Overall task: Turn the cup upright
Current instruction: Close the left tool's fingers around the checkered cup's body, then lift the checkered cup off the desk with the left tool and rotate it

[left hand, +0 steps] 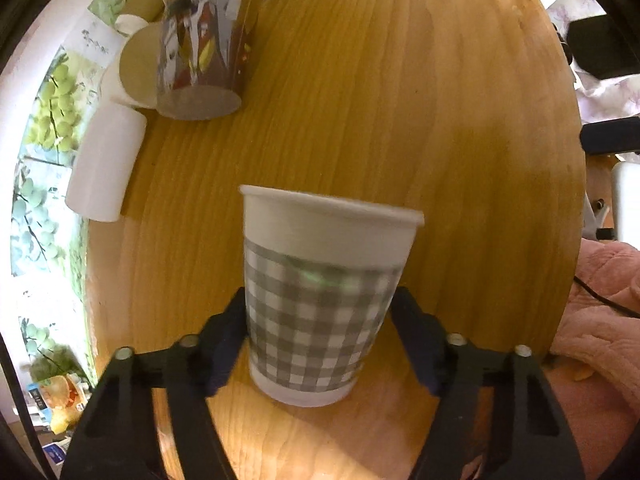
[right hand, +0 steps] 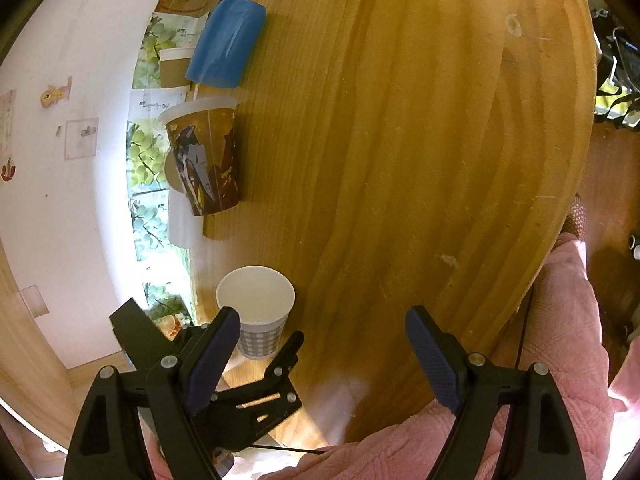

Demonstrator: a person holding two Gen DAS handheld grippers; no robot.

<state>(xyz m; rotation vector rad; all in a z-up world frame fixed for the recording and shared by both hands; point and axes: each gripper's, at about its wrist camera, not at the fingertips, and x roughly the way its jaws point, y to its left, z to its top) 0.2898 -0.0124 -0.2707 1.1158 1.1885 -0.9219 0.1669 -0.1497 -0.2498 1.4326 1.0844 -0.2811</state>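
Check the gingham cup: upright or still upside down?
Upright: the gingham cup has its rim on top and its base on the table; the right wrist view shows its open mouth.

Checked cup (left hand: 320, 300) stands upright, mouth up, on the tabletop (left hand: 420, 120), between the jaws of the left gripper (left hand: 320, 344). Right gripper (right hand: 324, 360) is to its right, over bare tabletop near the front edge. Printed cup (left hand: 204, 40) stands farther back and left. More cups (left hand: 108, 160) lie on their sides at the tabletop's left edge.

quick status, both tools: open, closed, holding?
Left tool: fingers flank the upright gingham cup; grip contact cannot be told.
Right tool: open, empty.
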